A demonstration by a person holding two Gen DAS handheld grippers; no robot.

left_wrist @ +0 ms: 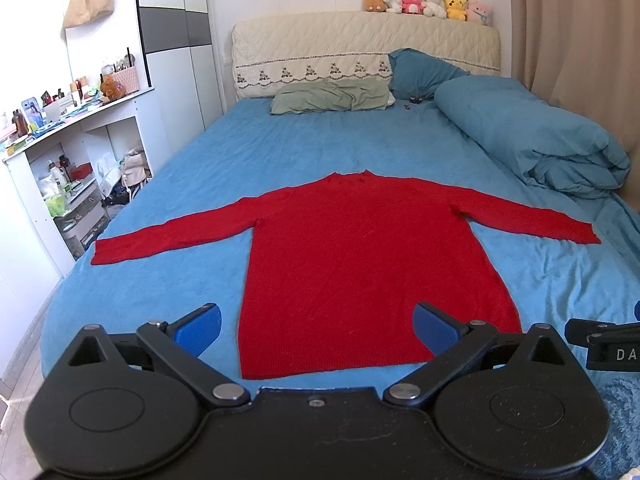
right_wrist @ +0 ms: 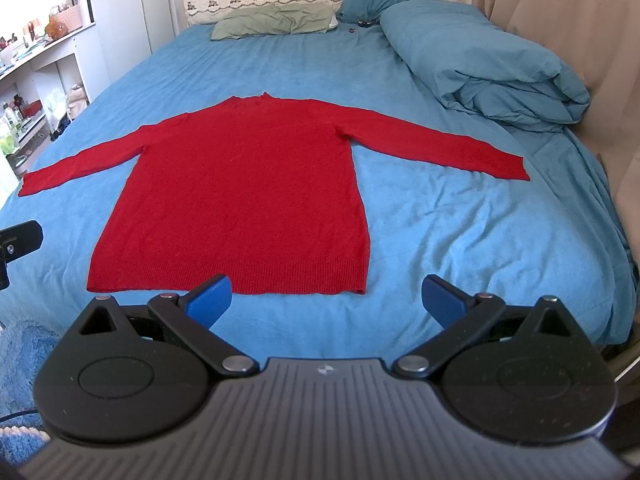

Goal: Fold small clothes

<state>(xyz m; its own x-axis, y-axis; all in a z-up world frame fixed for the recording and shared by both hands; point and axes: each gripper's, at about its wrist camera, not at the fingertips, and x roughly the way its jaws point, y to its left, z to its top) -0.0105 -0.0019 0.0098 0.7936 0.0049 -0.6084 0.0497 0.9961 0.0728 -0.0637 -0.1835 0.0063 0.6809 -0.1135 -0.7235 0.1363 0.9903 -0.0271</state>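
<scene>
Red knitted long-sleeved sweater (left_wrist: 352, 264) lies flat on the bed, hem toward the foot, collar toward the headboard, both sleeves stretched straight out to the sides. Judged: it is laid out this way so that each sleeve and side can be taken in turn; no fold made yet.

Left gripper (left_wrist: 318, 330) hovers low over the hem end, blue-padded fingers (left_wrist: 198, 330) spread wide, nothing between them. The sweater's lower body shows in the gap. Right gripper (right_wrist: 327, 300) hangs just short of the hem, off toward the sweater's right corner, fingers (right_wrist: 444, 300) equally wide apart and empty. Both are clear of the cloth, side by side; each is glimpsed at the edge of the other's view. Probably poised for a first grasp at the hem or sleeves.

Bed: bright blue sheet (right_wrist: 460, 216), lightly creased, soft, likely to drag with the knit. Rolled teal duvet (left_wrist: 532, 132) along the right side, near the right cuff but not touching. Flat green pillow (left_wrist: 332, 98) and a teal pillow at the cream quilted headboard (left_wrist: 360, 40), with a row of plush toys (left_wrist: 426, 4) on top. White cluttered shelving (left_wrist: 76, 152) to the left, beige curtain on the right.
</scene>
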